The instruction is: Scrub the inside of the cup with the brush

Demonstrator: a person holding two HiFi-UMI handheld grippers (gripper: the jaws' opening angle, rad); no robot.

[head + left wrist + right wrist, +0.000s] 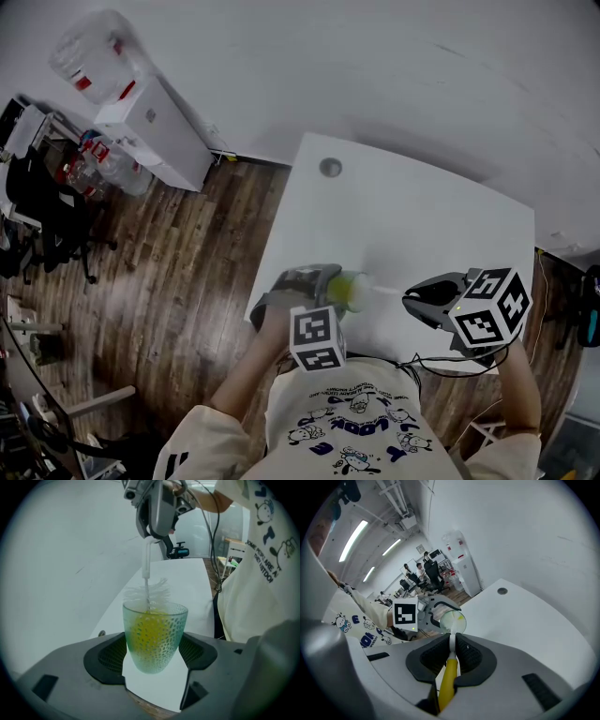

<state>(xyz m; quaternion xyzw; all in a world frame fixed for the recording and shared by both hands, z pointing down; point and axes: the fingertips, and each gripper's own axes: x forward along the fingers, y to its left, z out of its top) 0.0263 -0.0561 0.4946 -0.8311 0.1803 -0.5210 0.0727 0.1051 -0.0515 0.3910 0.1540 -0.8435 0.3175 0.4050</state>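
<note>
A pale green dimpled cup [154, 637] with a yellow inside sits between the jaws of my left gripper [153, 652], which is shut on it. In the head view the cup [347, 291] lies sideways, mouth to the right, above the white table [422, 225]. My right gripper [451, 654] is shut on a brush with a yellow handle [447, 682] and white stem. The white bristles [147, 594] stand at the cup's rim, partly inside it. From the right gripper view the cup mouth [453, 621] faces me just beyond the jaws.
A small round grommet [330, 168] sits at the table's far left corner. A white cabinet [155, 131] and water bottles [94, 56] stand on the wooden floor to the left. A cable [412, 361] hangs at the table's near edge.
</note>
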